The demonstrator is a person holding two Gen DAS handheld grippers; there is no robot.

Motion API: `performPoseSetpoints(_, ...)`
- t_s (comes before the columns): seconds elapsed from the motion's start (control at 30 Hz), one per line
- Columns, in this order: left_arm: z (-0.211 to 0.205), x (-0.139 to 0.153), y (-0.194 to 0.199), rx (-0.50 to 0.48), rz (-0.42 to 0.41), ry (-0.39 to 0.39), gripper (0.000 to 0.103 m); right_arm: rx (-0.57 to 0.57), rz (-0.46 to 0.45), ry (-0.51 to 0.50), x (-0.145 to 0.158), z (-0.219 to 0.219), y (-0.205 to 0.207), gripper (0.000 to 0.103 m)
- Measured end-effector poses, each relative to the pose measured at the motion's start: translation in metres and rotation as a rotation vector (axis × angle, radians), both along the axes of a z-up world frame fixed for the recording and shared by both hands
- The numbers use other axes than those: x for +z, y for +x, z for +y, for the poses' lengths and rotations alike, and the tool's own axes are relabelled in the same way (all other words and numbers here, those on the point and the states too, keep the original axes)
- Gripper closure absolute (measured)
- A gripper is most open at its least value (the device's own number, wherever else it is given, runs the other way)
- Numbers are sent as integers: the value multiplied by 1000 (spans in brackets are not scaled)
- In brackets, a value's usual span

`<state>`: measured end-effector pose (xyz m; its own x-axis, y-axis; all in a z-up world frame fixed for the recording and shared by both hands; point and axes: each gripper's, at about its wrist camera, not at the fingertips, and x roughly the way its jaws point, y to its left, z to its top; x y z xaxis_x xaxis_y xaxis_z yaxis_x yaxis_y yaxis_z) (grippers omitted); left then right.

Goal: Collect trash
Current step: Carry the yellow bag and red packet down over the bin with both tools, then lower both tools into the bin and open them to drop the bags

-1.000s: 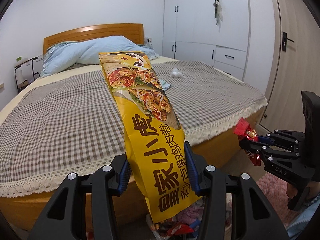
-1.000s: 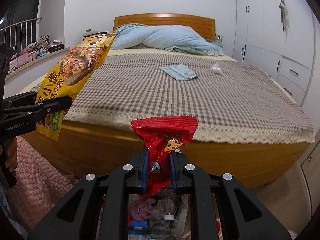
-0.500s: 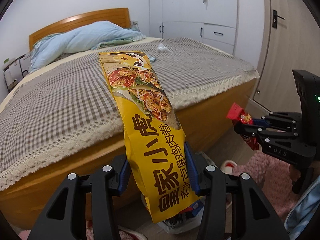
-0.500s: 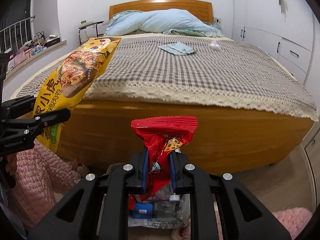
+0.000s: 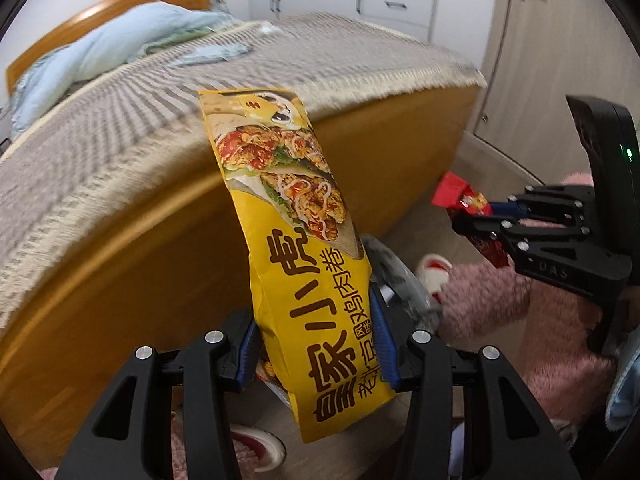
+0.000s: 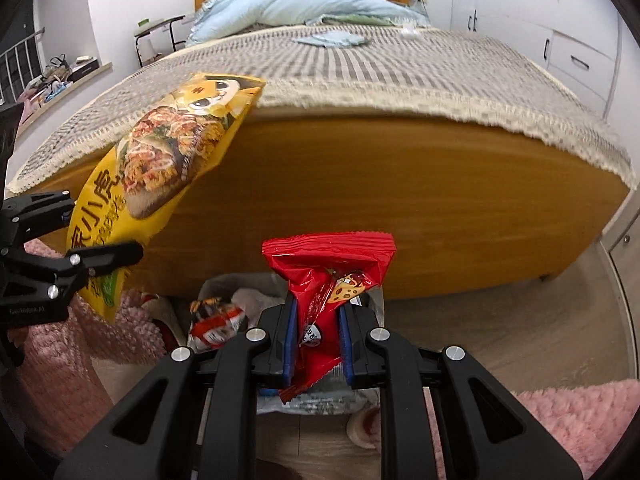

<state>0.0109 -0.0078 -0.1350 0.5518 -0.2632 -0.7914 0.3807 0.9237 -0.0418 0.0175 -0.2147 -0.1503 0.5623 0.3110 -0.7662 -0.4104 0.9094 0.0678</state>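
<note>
Left gripper [image 5: 316, 344] clamped on yellow wrapper [image 5: 296, 240], right gripper [image 6: 318, 340] pinching red wrapper [image 6: 324, 276]; both wrappers jutting beyond the fingertips, before the bed [image 6: 400, 184].

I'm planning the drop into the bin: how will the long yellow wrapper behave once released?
The yellow wrapper looks light and empty: flat in the left hand-held gripper. It seems fairly stiff, standing well above the pinch with only a slight bend. Its length may catch on the trash bin rim.

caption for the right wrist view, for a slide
Right gripper clamps a red snack wrapper above a trash bin by the bed.
</note>
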Motion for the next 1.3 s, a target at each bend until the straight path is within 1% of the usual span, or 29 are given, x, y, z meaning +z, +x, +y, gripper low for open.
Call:
performPoseSetpoints(0.2, -14, -21, -2, -72, 68, 31, 58, -11, 65, 12, -19, -6, 3, 85)
performPoseSetpoints(0.3, -22, -34, 2, -114, 125, 50, 58, -21, 101, 24, -28, -9, 7, 85)
performPoseSetpoints(0.37, -26, -46, 5, -136, 164, 54, 58, -30, 137, 43, -36, -11, 11, 85)
performPoseSetpoints(0.47, -32, -64, 10, -163, 204, 85, 58, -39, 166, 42, -42, -11, 16, 85)
performPoseSetpoints(0.7, -50, -91, 13, -261, 267, 159, 58, -68, 249, 31, -57, -10, 32, 85)
performPoseSetpoints(0.9, -55, -121, 24, -321, 362, 199, 59, -106, 329, 18, -78, -9, 44, 85)
performPoseSetpoints(1.07, -61, -141, 31, -393, 431, 234, 59, -133, 399, -3, -98, -3, 52, 85)
performPoseSetpoints(1.3, -65, -170, 50, -500, 520, 304, 61, -161, 467, -27, -122, 1, 59, 85)
